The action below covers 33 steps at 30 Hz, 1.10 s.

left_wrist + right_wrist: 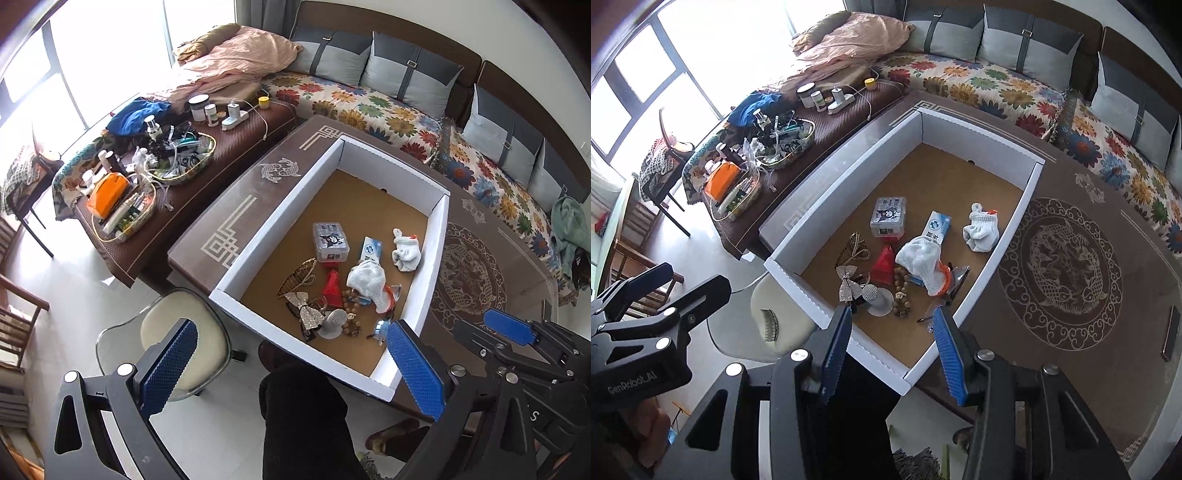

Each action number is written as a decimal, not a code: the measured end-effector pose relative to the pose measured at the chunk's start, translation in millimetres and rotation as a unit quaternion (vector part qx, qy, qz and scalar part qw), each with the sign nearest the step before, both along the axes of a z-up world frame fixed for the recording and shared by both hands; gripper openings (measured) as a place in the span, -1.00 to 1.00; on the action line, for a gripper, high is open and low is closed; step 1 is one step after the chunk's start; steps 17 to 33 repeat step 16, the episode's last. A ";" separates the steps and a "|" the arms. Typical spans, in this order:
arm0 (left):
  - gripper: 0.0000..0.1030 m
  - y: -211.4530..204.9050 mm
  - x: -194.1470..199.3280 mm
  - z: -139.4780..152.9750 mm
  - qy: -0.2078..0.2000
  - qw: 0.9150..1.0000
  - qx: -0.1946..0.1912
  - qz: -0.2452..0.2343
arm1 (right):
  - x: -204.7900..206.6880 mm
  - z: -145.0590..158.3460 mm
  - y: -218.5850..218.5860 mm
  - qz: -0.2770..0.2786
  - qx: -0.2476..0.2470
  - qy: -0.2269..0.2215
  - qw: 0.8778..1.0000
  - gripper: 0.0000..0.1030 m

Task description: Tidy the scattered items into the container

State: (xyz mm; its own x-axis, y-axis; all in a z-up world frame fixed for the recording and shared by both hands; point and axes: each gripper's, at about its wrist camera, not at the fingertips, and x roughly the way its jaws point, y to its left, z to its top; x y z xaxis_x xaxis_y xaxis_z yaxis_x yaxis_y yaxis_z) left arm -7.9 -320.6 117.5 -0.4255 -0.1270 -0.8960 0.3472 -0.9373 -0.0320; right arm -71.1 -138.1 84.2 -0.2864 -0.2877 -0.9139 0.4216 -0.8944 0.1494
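Observation:
A white-walled box (pixel 280 218) (pixel 1008 236) with a cardboard floor stands on the brown patterned table (pixel 469 273) (pixel 1063 273). Inside lie a clear plastic case (pixel 330 242) (pixel 888 216), a small blue-and-white carton (pixel 371 250) (pixel 937 225), white knitted gloves (pixel 406 249) (pixel 982 230), a red pyramid (pixel 333 286) (pixel 884 266), wooden beads (pixel 900 286) and a glittery bow (pixel 308 312) (pixel 848 282). My left gripper (pixel 291 354) (pixel 698 275) hangs open over the box's near corner, holding nothing. Beside it my right gripper (pixel 892 314) is open and empty above the near wall; one of its fingers (pixel 509 326) shows in the left wrist view.
A cream-cushioned stool (pixel 184 332) (pixel 783 321) stands at the box's near-left corner. A low side table (pixel 236 147) to the left carries cluttered trays and jars. A floral sofa (pixel 369 103) runs behind. A dark phone (pixel 1171 332) lies at the table's right edge. A person's dark-clad leg (pixel 306 424) is below.

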 end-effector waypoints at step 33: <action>1.00 9.2 3.2 9.9 0.021 1.000 0.004 -0.009 | 3.1 17.3 1.2 -0.001 -0.008 0.006 1.000 -0.09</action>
